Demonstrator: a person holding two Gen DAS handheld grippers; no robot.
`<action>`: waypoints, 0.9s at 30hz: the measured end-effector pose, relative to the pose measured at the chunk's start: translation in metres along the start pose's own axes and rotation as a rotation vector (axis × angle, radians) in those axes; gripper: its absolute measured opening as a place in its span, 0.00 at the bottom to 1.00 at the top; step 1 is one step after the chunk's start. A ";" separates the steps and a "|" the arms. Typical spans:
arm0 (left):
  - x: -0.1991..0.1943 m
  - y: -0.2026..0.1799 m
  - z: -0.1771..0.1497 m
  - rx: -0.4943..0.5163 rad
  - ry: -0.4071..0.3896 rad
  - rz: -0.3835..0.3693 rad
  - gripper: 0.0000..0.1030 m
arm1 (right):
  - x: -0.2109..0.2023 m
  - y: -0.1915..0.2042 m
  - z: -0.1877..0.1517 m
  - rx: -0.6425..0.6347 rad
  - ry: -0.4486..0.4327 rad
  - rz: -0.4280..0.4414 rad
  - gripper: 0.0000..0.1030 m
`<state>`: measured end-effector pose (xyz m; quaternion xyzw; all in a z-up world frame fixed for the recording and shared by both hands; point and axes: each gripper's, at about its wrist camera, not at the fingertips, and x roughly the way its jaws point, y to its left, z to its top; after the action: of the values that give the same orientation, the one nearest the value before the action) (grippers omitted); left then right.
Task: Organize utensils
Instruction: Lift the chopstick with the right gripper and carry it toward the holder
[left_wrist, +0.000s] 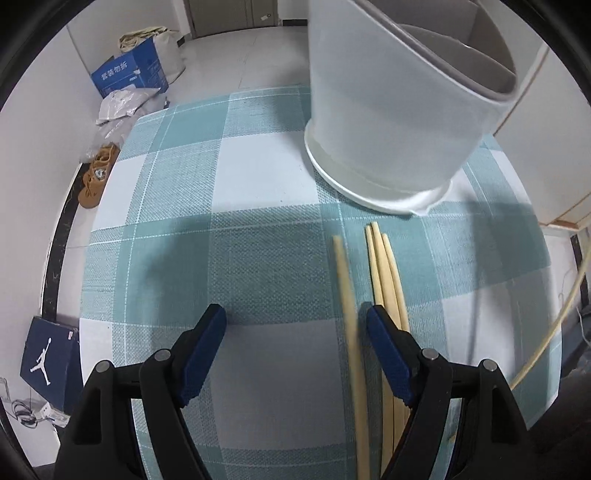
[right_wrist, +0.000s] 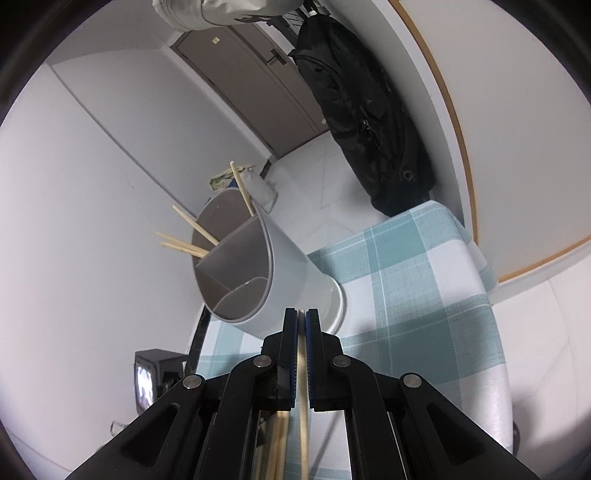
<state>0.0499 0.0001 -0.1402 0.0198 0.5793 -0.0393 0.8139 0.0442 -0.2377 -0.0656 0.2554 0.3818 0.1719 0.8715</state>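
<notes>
Below the left claw (left_wrist: 295, 321), which gapes wide and holds nothing, four chopsticks (left_wrist: 384, 269) lie on the checked table (left_wrist: 177, 206), tips toward the holder (left_wrist: 391, 110); one runs between the fingers, three pass under the right finger.

Over on the right wrist view, the right claw (right_wrist: 301, 314) is clamped on one chopstick (right_wrist: 303, 406), near the holder (right_wrist: 280, 273), where four sticks (right_wrist: 192, 229) already lean. They look light, stiff, smooth and prone to roll; pinch mid-shaft, one at a time.

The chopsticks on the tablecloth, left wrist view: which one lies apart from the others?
The leftmost chopstick: it lies alone between the open left gripper fingers, while the other three lie bunched together.
</notes>
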 end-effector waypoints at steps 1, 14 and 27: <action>0.000 -0.001 0.001 0.002 -0.001 0.002 0.73 | -0.001 0.000 0.001 0.000 0.000 0.002 0.03; 0.002 -0.022 0.022 0.094 -0.031 -0.055 0.06 | 0.001 0.003 0.003 -0.024 0.007 -0.002 0.03; -0.026 0.000 0.028 -0.005 -0.117 -0.150 0.01 | -0.009 0.014 0.004 -0.070 -0.039 -0.003 0.03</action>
<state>0.0679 -0.0012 -0.1061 -0.0278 0.5308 -0.0997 0.8412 0.0399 -0.2320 -0.0494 0.2272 0.3588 0.1787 0.8875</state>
